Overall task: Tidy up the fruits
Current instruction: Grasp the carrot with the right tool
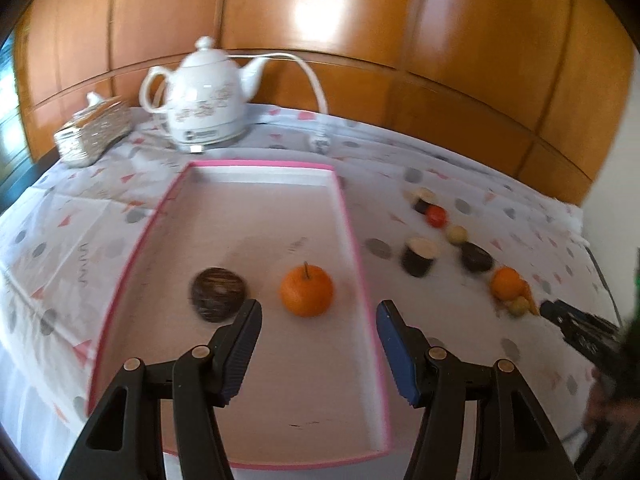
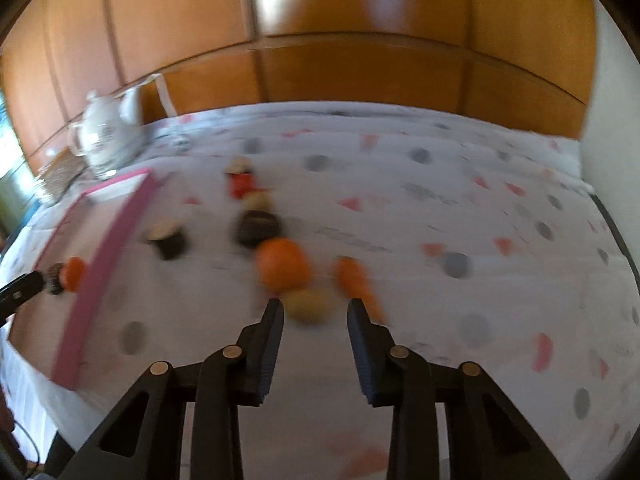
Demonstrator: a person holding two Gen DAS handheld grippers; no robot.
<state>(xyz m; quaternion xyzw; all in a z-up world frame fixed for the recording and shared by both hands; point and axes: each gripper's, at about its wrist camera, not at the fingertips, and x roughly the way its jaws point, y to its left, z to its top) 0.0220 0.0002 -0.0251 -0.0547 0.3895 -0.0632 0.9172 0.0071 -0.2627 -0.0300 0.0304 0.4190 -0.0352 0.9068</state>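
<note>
Glossy wooden panels back a table under a white cloth (image 1: 460, 184) dotted with grey circles and pink triangles. On it lies a shallow pink-rimmed tray (image 1: 352, 224), with a white teapot (image 1: 208, 100) beyond its far end.

Over the tray's near half hangs the left gripper (image 1: 318, 312), jaws set moderately apart with nothing between them. Just ahead of its fingertips sits an orange (image 1: 306, 290) on the tray floor, and just beside the left fingertip rests a dark brown round fruit (image 1: 218, 294).

Off to the right, outside the tray, the right gripper (image 2: 316, 308) points down at the loose fruit, jaws narrow and gripping nothing. A small yellowish fruit (image 2: 310, 304) lies right at the tips, seemingly between them though blur hides contact. A second orange (image 2: 283, 266) is just past it; a carrot-like orange piece (image 2: 356, 280) lies by the right fingertip.
</note>
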